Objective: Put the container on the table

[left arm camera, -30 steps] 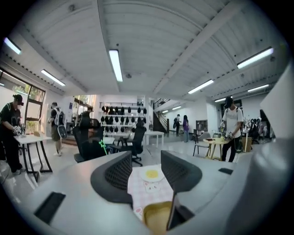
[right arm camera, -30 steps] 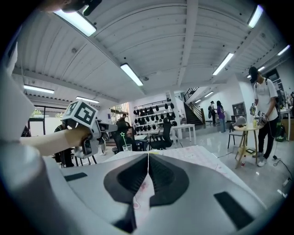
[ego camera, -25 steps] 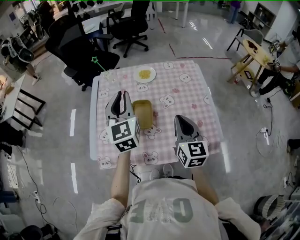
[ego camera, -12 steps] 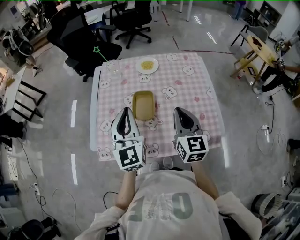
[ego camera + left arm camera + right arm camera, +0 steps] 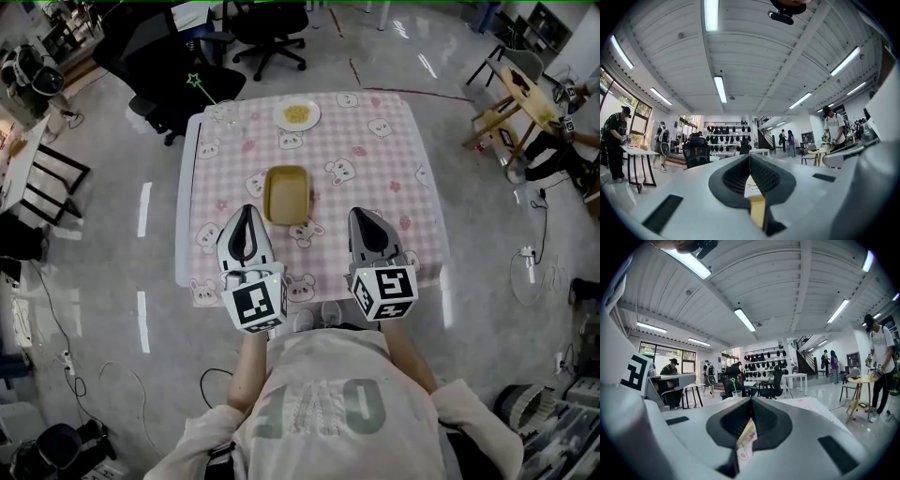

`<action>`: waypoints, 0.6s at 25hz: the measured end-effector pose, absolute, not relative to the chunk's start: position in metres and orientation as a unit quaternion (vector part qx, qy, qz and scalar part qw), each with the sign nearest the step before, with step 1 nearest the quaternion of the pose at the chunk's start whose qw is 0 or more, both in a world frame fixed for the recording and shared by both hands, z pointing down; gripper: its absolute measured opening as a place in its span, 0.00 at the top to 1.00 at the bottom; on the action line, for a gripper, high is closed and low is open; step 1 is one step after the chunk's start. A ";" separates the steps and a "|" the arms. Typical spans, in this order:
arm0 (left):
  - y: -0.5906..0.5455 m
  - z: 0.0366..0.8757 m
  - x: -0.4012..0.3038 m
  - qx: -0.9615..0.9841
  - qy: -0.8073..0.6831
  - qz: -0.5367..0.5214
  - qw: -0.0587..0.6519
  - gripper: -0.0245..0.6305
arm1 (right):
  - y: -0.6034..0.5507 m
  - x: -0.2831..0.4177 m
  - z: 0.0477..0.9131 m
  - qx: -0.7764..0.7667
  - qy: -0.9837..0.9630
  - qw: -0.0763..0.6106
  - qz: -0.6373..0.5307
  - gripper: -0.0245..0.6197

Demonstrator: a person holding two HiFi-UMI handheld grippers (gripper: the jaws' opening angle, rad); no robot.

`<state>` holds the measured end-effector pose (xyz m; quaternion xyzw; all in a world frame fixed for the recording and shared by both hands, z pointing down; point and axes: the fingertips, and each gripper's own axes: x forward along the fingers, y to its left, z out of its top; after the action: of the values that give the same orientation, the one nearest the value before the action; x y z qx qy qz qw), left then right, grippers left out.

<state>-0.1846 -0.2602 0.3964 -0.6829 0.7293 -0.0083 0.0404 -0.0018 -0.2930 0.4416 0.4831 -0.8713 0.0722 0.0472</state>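
Since a second ago, the left gripper (image 5: 246, 212) has drawn back from the container's left edge toward the person, and its fingers (image 5: 733, 177), which stood apart then, have come together. They are now clenched on nothing; in the left gripper view the two dark pads meet along one line.

The container (image 5: 287, 194), a yellowish rectangular tub, sits flat and open side up near the middle of the counter (image 5: 375, 178), which is covered in a pink checked cloth. It is free of both grippers. The left gripper lies just short of its near left corner, apart from it. A sliver of the tub shows low through the slit in the left gripper view.

The right gripper (image 5: 362, 216) hovers over the near right part of the counter, well to the right of the container. Its fingers (image 5: 768, 420) are also clenched with nothing held.

At the far edge stand a plate (image 5: 296, 114) of yellow food and, to its left, a glass (image 5: 225, 114). Office chairs (image 5: 267, 28) stand on the floor beyond.
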 end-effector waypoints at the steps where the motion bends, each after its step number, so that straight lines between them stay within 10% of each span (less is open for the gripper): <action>1: -0.261 0.396 -0.184 -0.684 0.728 -0.008 0.040 0.92 | -0.293 -0.002 0.441 0.483 -0.871 0.047 0.072 0.92; 15: -0.259 0.395 -0.189 -0.682 0.731 0.000 0.031 0.92 | -0.290 -0.007 0.445 0.477 -0.874 0.044 0.083 0.92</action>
<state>-0.1892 -0.2588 0.3950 -0.6819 0.7307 -0.0001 0.0311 -0.0067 -0.2901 0.4454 0.4774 -0.8737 0.0832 0.0437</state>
